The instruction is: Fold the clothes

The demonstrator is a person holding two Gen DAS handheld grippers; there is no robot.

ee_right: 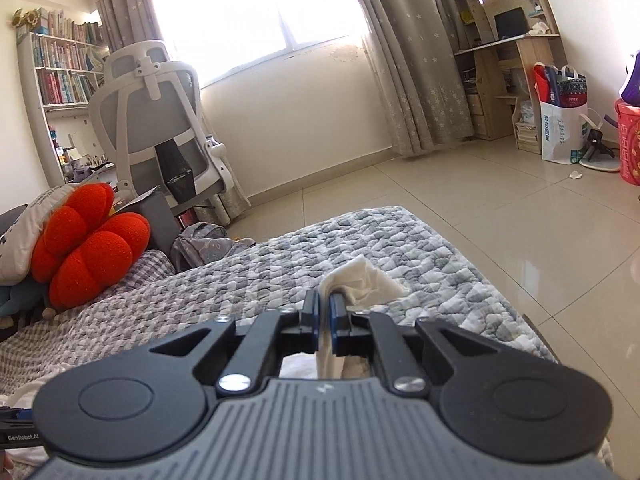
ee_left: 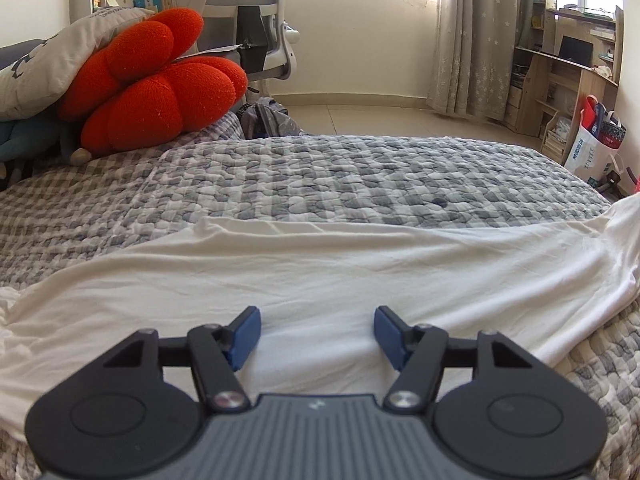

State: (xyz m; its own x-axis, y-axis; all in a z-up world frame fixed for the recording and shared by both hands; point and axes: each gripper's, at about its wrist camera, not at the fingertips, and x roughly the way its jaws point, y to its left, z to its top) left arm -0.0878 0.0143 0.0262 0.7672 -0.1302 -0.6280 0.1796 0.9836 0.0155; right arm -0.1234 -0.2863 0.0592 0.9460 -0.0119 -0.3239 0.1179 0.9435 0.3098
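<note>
Grey-and-white quilted cover (ee_left: 360,176) lies over the bed I work on, with a red flower-shaped cushion (ee_left: 156,84) and a pale pillow (ee_left: 48,60) piled at its far left corner. Beyond it I see beige floor tiles (ee_right: 500,208), a white mesh office chair (ee_right: 160,120), star-print curtains (ee_left: 468,40) by a bright window, a bookshelf (ee_right: 60,68) and a wooden desk unit (ee_left: 560,72). My white garment (ee_left: 320,272) lies spread across the near side of the bed, smooth with soft creases, rising at its right end. My left gripper (ee_left: 317,330) hovers over it, jaws apart and empty. My right gripper (ee_right: 324,312) has its jaws clenched on a bunched corner of that garment.
</note>
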